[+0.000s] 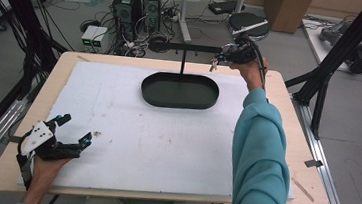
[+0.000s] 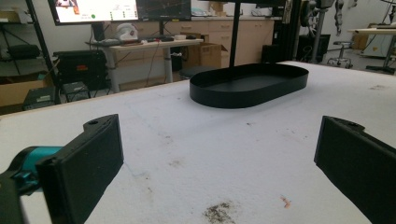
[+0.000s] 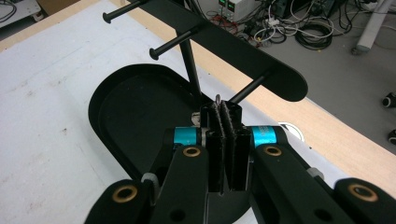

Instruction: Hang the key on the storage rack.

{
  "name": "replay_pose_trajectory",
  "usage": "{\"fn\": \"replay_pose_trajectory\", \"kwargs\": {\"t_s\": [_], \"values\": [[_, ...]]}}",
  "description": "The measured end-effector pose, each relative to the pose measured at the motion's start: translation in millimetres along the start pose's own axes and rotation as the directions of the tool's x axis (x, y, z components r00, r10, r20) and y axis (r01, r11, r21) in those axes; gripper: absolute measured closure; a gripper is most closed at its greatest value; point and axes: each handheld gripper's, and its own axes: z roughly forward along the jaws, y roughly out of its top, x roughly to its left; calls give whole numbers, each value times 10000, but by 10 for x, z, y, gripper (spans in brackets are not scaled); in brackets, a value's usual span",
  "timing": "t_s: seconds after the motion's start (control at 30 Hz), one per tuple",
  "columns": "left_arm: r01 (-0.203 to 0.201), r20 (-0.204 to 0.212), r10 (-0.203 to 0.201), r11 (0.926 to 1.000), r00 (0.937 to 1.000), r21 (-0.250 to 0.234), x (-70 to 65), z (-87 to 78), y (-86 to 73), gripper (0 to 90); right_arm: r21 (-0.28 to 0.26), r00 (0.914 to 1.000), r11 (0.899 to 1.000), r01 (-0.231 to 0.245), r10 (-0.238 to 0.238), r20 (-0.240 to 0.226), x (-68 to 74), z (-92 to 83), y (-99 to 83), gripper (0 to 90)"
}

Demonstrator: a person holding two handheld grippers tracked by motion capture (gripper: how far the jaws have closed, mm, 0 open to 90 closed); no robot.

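Observation:
A black oval tray (image 1: pixel 178 105) (image 2: pixel 247 95) (image 3: pixel 93 107) lies at the far middle of the white board. From its back edge rises a thin post that carries a black bar (image 1: pixel 194 48) (image 3: pixel 224 44) with three pegs. My right gripper (image 1: pixel 217 60) (image 3: pixel 221 109) is raised at the bar's right end, just below the nearest peg (image 3: pixel 247 91). It is shut on a small metal piece (image 3: pixel 217 99) that pokes out above the pads; what it is I cannot tell. My left gripper (image 1: pixel 76 128) (image 2: pixel 219 158) rests low at the near left, open and holding nothing.
The white board (image 1: pixel 164 145) covers most of a wooden table (image 1: pixel 290 142). Black frame posts (image 1: pixel 321 80) stand at the right. Computer towers (image 1: pixel 128 6), cables and a stool (image 1: pixel 247 23) sit on the floor behind the table.

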Motion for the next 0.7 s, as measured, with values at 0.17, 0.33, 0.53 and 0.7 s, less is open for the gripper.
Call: {"fn": "replay_pose_trajectory", "kwargs": {"t_s": [0.17,0.33,0.53,0.7], "values": [[-16,2,16,10000,10000,11,1,0,1,17,-16,10000,10000,4,-4,66,-8,1,-2,889],[-30,1,30,10000,10000,10,0,0,1,17,-21,10000,10000,-12,12,76,-20,2,-7,888],[-32,10,32,10000,10000,15,-1,0,1,17,-108,9999,9999,-69,71,127,-28,-6,-7,888],[-49,-1,49,10000,10000,21,-1,-1,1,17,-199,9996,9998,22,-16,280,-34,7,-3,888]]}}
